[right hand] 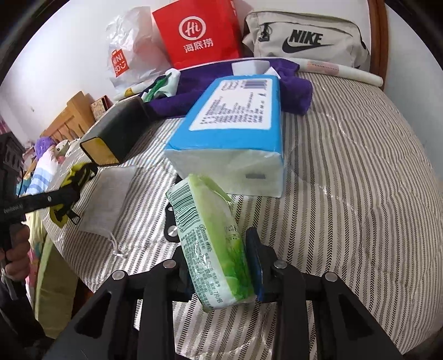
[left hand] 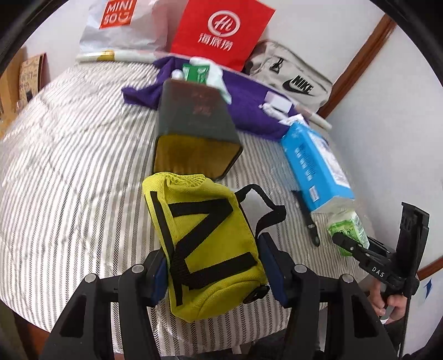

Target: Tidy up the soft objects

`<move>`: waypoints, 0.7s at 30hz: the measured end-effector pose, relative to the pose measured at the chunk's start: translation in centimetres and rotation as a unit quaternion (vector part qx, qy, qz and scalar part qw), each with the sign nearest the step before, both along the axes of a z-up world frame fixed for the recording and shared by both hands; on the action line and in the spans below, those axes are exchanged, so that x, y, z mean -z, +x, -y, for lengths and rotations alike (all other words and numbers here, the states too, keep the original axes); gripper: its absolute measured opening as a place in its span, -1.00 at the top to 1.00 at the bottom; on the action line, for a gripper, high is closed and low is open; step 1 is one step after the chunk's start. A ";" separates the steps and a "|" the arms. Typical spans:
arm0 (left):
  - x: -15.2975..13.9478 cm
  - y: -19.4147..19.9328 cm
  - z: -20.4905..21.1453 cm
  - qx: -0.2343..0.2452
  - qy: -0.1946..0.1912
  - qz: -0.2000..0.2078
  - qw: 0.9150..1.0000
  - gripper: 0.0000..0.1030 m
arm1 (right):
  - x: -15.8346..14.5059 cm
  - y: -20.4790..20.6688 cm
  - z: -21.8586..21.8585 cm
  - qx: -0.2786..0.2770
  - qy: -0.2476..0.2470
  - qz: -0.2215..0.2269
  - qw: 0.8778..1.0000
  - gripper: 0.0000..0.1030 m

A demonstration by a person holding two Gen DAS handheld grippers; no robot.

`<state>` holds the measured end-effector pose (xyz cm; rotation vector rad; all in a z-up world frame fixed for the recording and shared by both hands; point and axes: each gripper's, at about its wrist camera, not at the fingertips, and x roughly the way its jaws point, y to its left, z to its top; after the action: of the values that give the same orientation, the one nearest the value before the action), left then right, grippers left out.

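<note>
My left gripper (left hand: 218,274) is shut on a yellow pouch (left hand: 205,243) with black straps, held just above the striped bed near its front edge. My right gripper (right hand: 221,265) is shut on a small green tissue pack (right hand: 213,249); the pack also shows in the left wrist view (left hand: 349,229), in the right gripper (left hand: 351,246). A blue tissue pack (right hand: 235,121) lies just beyond the green pack and also shows in the left wrist view (left hand: 315,163). A dark green box with a yellow lining (left hand: 193,130) lies open toward me behind the pouch.
A purple cloth (left hand: 249,105) lies at the back with small white items and a green packet (left hand: 198,73). A red paper bag (left hand: 221,33), a white Miniso bag (left hand: 119,25) and a beige Nike bag (left hand: 293,77) stand against the wall. A white drawstring bag (right hand: 108,199) lies left.
</note>
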<state>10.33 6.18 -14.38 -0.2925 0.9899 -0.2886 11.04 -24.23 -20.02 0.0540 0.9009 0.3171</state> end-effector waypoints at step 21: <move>-3.8 0.9 0.6 0.029 -0.031 0.044 0.998 -0.10 | -4.8 -1.0 -1.2 -0.051 0.032 0.061 0.996 0.39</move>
<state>11.26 5.56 -10.58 -0.3048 0.9043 -0.3832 10.01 -22.98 -15.26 0.0469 0.7727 0.4399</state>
